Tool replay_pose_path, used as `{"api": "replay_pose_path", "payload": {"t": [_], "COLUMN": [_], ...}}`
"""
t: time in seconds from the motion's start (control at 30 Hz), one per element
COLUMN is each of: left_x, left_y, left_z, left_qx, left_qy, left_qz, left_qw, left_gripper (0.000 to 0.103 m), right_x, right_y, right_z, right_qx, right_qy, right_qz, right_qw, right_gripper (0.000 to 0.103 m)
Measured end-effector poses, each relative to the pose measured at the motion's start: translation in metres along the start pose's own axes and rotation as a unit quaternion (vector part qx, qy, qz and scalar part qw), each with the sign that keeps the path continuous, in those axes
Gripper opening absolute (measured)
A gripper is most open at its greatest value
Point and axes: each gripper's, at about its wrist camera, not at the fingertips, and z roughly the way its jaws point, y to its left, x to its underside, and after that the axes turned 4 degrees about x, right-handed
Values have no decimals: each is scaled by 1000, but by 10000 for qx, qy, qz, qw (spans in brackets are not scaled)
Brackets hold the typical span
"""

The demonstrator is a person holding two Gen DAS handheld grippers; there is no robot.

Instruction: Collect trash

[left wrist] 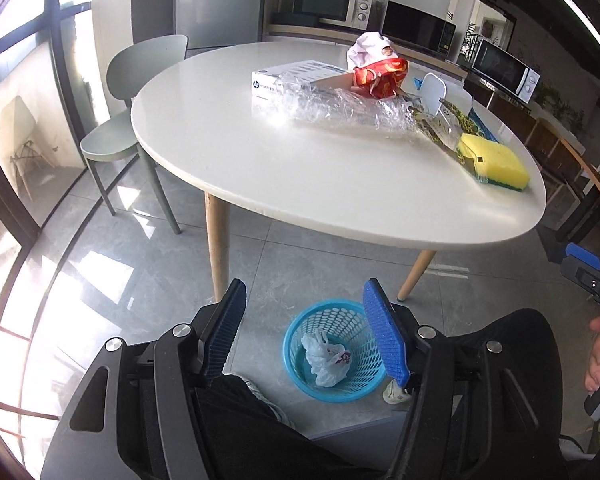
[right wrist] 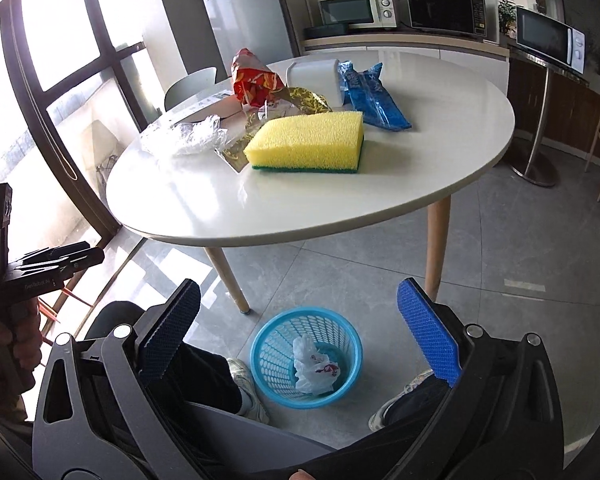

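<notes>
One crumpled white bag (right wrist: 314, 370) lies in the blue basket (right wrist: 268, 344), bottom centre. Wrappers, apparently five or so, remain on the table (right wrist: 260, 216), mid-frame. Left gripper (left wrist: 304, 336) and right gripper (right wrist: 300, 328) both stand apart, empty.

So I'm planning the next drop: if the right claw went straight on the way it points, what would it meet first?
Probably the blue basket on the floor, which lies between the open right claw's fingers with a white bag inside. Depth is unclear.
</notes>
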Motion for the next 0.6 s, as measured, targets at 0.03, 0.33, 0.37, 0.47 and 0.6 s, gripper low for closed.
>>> {"api": "replay_pose_path", "payload": {"t": [0.03, 0.33, 0.37, 0.47, 0.6], "left_x": [-7, -68, -73, -87, -103], "left_y": [3, 16, 16, 18, 25], "left_z": [-3, -20, -20, -18, -9], "left_qx": [-15, -21, -28, -91, -58], "left_qy": [-86, -563, -591, -607, -553], "left_qz": [-33, -152, -138, -108, -196], "left_qw": [10000, 9983, 9982, 9981, 9983], "left_gripper": [61, 63, 63, 65, 67], "right_x": [-6, -61, -67, -81, -91], "right_y": [1, 1, 2, 4, 12], "right_z": [-2, 1, 3, 10, 28], "right_qx": [3, -27, -11, -59, -305], "right_qy": [-74, -435, -445, -413, -206], "right_qz": [24, -756, -910, -1358, -2096], "right_qw": [10000, 9962, 9949, 9899, 9771], "right_gripper": [94, 94, 94, 94, 94]}}
